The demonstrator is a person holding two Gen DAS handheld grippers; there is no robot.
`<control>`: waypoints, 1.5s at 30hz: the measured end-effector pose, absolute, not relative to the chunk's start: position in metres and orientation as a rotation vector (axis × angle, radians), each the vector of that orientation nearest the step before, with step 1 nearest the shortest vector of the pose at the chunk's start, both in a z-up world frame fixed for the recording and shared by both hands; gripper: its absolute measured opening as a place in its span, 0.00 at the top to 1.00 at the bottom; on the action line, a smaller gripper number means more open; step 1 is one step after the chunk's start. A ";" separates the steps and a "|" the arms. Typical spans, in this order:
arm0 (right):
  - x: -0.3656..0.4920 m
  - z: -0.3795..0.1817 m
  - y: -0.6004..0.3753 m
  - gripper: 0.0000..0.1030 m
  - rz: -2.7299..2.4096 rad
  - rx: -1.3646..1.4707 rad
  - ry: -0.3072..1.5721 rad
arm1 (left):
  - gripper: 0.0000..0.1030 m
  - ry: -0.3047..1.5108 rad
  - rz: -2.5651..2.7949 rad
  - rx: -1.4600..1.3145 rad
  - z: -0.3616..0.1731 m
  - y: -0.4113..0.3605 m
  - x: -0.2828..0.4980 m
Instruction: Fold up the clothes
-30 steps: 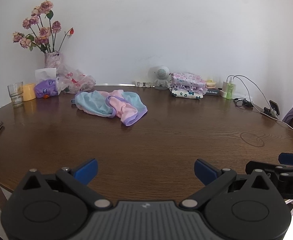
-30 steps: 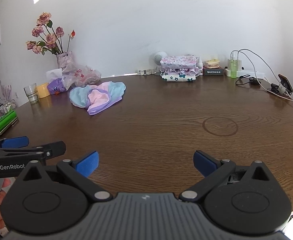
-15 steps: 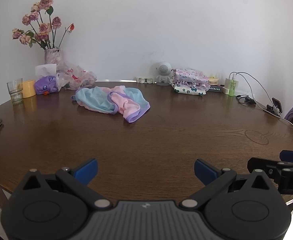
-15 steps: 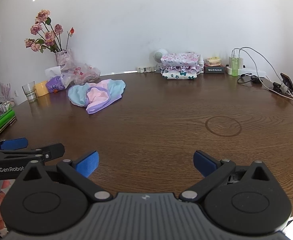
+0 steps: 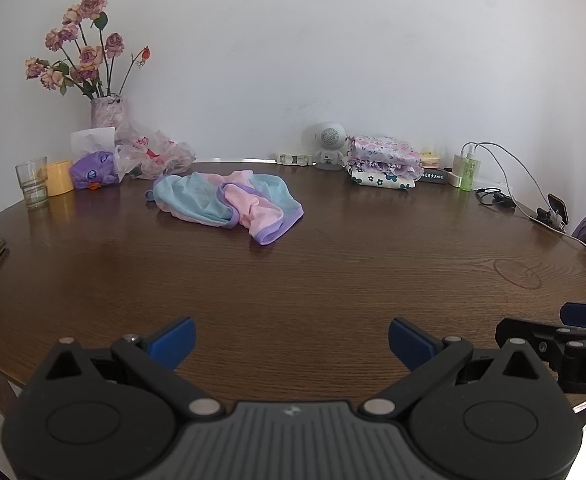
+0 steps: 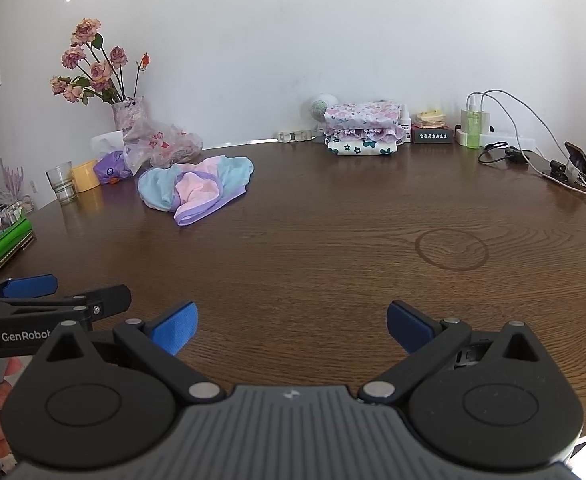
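Note:
A crumpled garment in light blue, pink and purple [image 5: 229,202] lies on the brown wooden table [image 5: 293,280], far ahead and left of centre; it also shows in the right wrist view [image 6: 197,186]. My left gripper [image 5: 291,342] is open and empty over the table's near edge. My right gripper [image 6: 291,326] is open and empty beside it, further right. A stack of folded floral clothes [image 5: 383,162] sits at the back by the wall, also seen in the right wrist view [image 6: 363,128].
At the back left stand a vase of roses [image 5: 107,110], a plastic bag [image 5: 155,154], a tissue pack [image 5: 93,170], a yellow cup [image 5: 59,178] and a glass [image 5: 33,184]. A charger with cables [image 6: 489,132] and a phone [image 6: 579,160] lie at the right.
Both grippers have moved a little forward toward the garment, which now looks larger. Both stay open and empty.

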State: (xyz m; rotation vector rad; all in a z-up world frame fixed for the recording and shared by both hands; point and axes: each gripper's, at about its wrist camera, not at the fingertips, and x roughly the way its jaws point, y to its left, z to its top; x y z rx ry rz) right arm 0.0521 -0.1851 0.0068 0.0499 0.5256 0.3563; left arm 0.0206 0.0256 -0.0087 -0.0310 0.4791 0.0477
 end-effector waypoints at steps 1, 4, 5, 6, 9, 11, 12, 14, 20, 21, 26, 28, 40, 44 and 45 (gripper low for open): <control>0.052 0.007 -0.185 0.00 0.357 0.050 0.526 | 0.00 0.480 0.047 -0.031 -0.009 0.026 0.021; 0.051 0.006 -0.185 0.00 0.358 0.051 0.525 | 0.00 0.480 0.048 -0.031 -0.008 0.026 0.021; 0.051 0.006 -0.185 0.00 0.358 0.051 0.526 | 0.00 0.480 0.048 -0.031 -0.008 0.025 0.021; 0.051 0.006 -0.185 0.00 0.358 0.051 0.526 | 0.00 0.479 0.048 -0.030 -0.008 0.026 0.021; 0.052 0.006 -0.184 0.00 0.359 0.051 0.526 | 0.00 0.479 0.049 -0.030 -0.008 0.026 0.021; 0.053 0.006 -0.184 0.00 0.360 0.050 0.527 | 0.00 0.478 0.050 -0.030 -0.008 0.026 0.021; 0.053 0.006 -0.184 0.00 0.361 0.050 0.527 | 0.00 0.478 0.051 -0.030 -0.008 0.026 0.021; 0.054 0.005 -0.184 0.00 0.362 0.048 0.530 | 0.00 0.479 0.051 -0.030 -0.008 0.026 0.022; 0.059 0.005 -0.178 0.00 0.363 0.037 0.543 | 0.00 0.482 0.043 -0.038 -0.006 0.033 0.025; 0.062 0.006 -0.177 0.00 0.371 0.038 0.547 | 0.00 0.485 0.041 -0.046 -0.004 0.036 0.027; 0.087 0.019 -0.164 0.00 0.446 0.026 0.550 | 0.00 0.476 0.047 -0.078 0.015 0.063 0.047; 0.099 0.028 -0.157 0.02 0.484 0.013 0.542 | 0.00 0.455 0.057 -0.061 0.029 0.075 0.058; 0.250 0.041 -0.066 0.24 0.638 -0.031 0.632 | 0.01 0.462 0.169 -0.018 0.057 0.129 0.197; 0.308 0.021 -0.033 0.39 0.655 -0.024 0.716 | 0.15 0.491 0.177 -0.031 0.047 0.147 0.259; 0.321 0.017 -0.027 0.47 0.662 -0.015 0.736 | 0.16 0.502 0.181 -0.031 0.043 0.151 0.273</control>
